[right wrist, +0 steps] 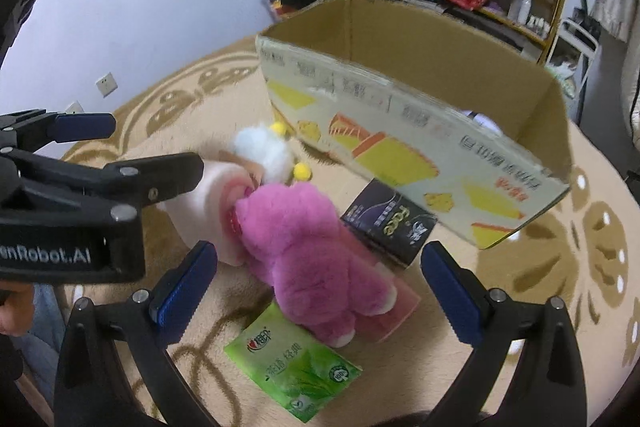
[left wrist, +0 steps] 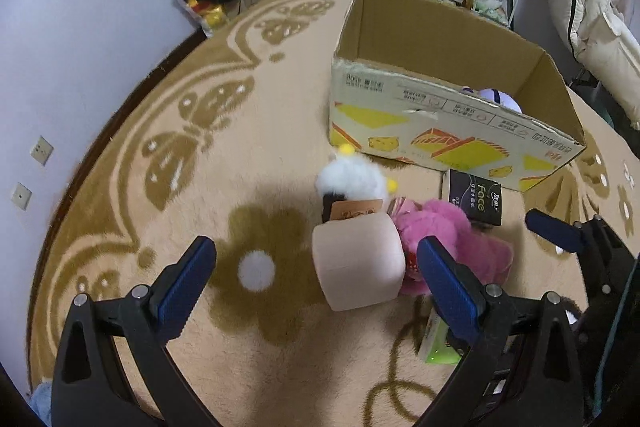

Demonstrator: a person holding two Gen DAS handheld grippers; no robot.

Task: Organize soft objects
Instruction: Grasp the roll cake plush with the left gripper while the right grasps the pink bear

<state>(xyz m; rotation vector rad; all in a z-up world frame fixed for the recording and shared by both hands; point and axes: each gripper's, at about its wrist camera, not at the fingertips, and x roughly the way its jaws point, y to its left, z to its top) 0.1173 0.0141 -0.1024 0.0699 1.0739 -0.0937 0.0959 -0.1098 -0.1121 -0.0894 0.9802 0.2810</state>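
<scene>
Left wrist, left gripper (left wrist: 316, 281) wide, empty

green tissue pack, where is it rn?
On the rug, low centre in the right wrist view: the green tissue pack lies just in front of the pink plush, between the open right gripper fingers.

— Seen on the beige patterned carpet (right wrist: 520, 291)?
— A fluffy pink plush bear (right wrist: 316, 259), lying between the spread blue-padded fingers of the right gripper (right wrist: 316, 287). Just beside: a green flat tissue packet (right wrist: 292, 363), a black tissue pack (right wrist: 388, 227).
— And behind?
— A white fluffy toy with yellow pompoms (right wrist: 266, 151), touching a pale pink soft cube (right wrist: 208, 215). Further back, an open cardboard box with yellow print (right wrist: 404, 143).
— At left?
— The left gripper (right wrist: 132, 147), open, near the cube.
</scene>
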